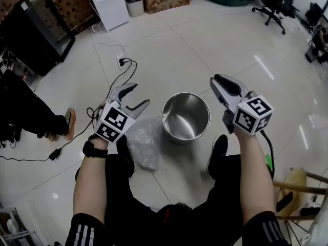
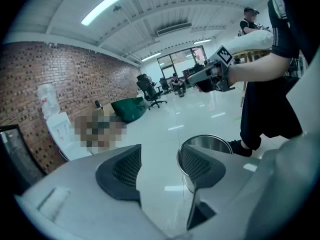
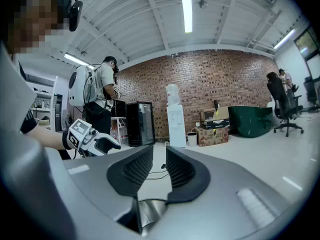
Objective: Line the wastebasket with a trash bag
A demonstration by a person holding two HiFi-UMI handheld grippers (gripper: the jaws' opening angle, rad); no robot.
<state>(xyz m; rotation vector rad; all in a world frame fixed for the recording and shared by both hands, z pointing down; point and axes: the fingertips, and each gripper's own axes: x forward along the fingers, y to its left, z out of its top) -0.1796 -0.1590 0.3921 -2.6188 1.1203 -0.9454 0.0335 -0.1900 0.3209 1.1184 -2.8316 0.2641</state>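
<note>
Wastebasket [image 1: 185, 117] upright on the floor [image 1: 205, 45], bare steel inside, flanked by both grippers. Left gripper [image 1: 141, 94] hovering just left of the rim, jaws spread wide, holding nothing. Right gripper [image 1: 215, 81] just right of the rim, jaws only narrowly parted (empty too). Trash bag [image 1: 144, 142] crumpled on the floor against the wastebasket's left side, below the left gripper.

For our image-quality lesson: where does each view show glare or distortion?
Head view: light streaks glare on the glossy white floor. Left gripper view: fisheye bends the ceiling light strip, corners black. Right gripper view: red brick wall bows likewise.
</note>
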